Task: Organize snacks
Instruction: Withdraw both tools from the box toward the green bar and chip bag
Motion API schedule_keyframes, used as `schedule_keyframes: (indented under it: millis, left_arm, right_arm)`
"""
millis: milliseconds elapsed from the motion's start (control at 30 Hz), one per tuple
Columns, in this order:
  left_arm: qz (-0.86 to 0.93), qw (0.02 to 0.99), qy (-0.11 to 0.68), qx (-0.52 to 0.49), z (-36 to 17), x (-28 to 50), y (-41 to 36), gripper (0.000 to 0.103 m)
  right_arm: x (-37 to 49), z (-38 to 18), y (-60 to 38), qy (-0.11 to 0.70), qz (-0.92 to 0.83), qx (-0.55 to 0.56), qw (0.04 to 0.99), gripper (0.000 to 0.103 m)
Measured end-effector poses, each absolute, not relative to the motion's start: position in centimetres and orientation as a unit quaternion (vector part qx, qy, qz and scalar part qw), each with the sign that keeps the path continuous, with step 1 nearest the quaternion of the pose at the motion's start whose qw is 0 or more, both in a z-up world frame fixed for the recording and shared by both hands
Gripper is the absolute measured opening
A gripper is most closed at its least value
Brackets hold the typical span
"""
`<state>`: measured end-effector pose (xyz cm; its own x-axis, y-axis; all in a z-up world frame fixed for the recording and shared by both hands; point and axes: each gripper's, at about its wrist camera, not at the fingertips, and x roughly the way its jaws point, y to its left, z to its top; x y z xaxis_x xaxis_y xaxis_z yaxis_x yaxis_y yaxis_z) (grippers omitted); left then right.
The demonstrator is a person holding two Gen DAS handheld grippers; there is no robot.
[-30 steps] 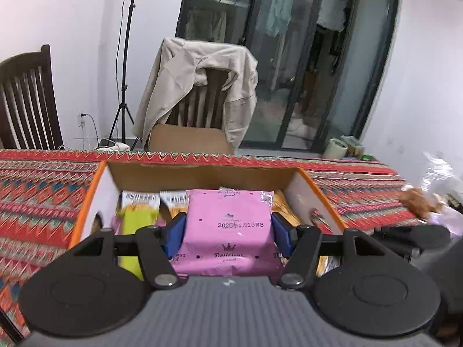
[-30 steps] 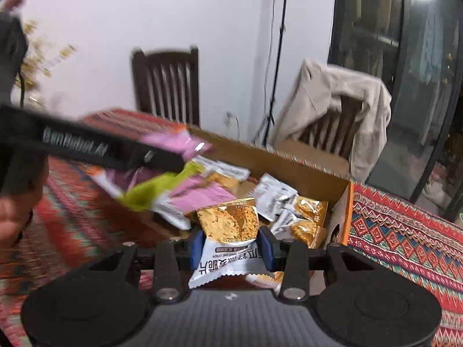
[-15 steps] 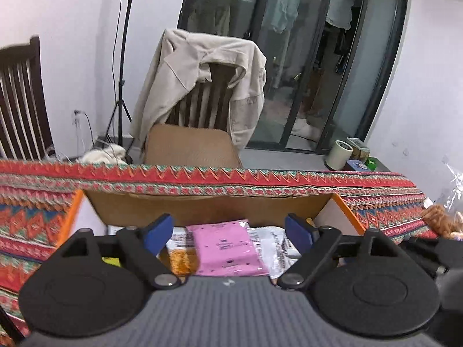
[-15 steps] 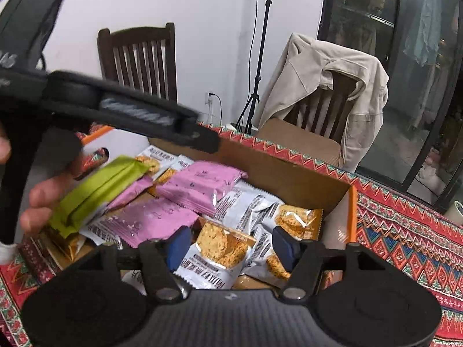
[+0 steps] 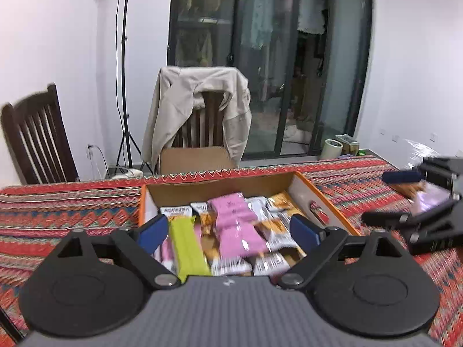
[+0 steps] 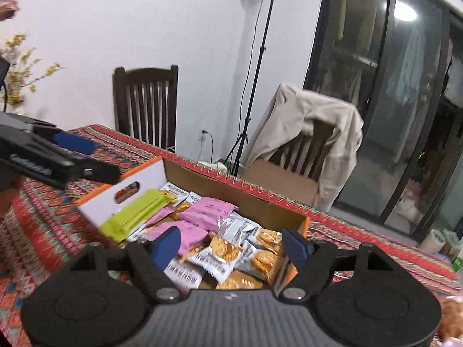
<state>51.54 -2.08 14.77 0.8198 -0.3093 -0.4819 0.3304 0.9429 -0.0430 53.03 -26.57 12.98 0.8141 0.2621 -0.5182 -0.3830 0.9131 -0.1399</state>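
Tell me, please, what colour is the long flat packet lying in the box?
Lime green packet, seen best in the right wrist view.

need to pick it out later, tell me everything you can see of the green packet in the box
The green packet is a long, flat, lime-green wrapper, glossy like plastic film, with a seam running lengthwise and no print readable. It lies inside the cardboard box by its white end wall, propped at a slant on pink packets and other snacks. No gripper touches it.

Left gripper (image 5: 230, 232) opening, seemingly empty, above snack box (image 5: 324, 202).
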Motion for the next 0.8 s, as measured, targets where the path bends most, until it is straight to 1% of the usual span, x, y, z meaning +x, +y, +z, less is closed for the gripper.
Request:
schedule_keyframes:
  millis: [33, 133, 333, 533, 800]
  left_arm:
    - [-0.168, 0.955, 0.244, 0.023, 15.0, 49.8, -1.7, 0.098]
    - [-0.169, 0.958, 0.229, 0.027, 15.3, 44.3, -0.4, 0.099]
    - [-0.126, 0.970, 0.209, 0.023, 13.9, 34.4, 2.1, 0.101]
    - [-0.090, 0.975, 0.202, 0.003, 11.4, 26.4, 3.2, 0.102]
    - [-0.063, 0.970, 0.228, -0.050, 7.9, 20.1, 3.5, 0.103]
  right_arm:
    - [51.7, 13.5, -26.8, 0.248, 0.170, -0.124, 0.946, 0.079]
    - [46.3, 14.7, -27.5, 0.232, 0.171, -0.138, 0.947, 0.085]
    - [37.0, 14.5, -28.2, 0.217, 0.177, -0.138, 0.950, 0.088]
    - [29.1, 11.3, -28.9, 0.222, 0.181, -0.112, 0.952, 0.091]
    - [22.3, 5.4, -29.0, 0.230, 0.163, -0.082, 0.956, 0.091]
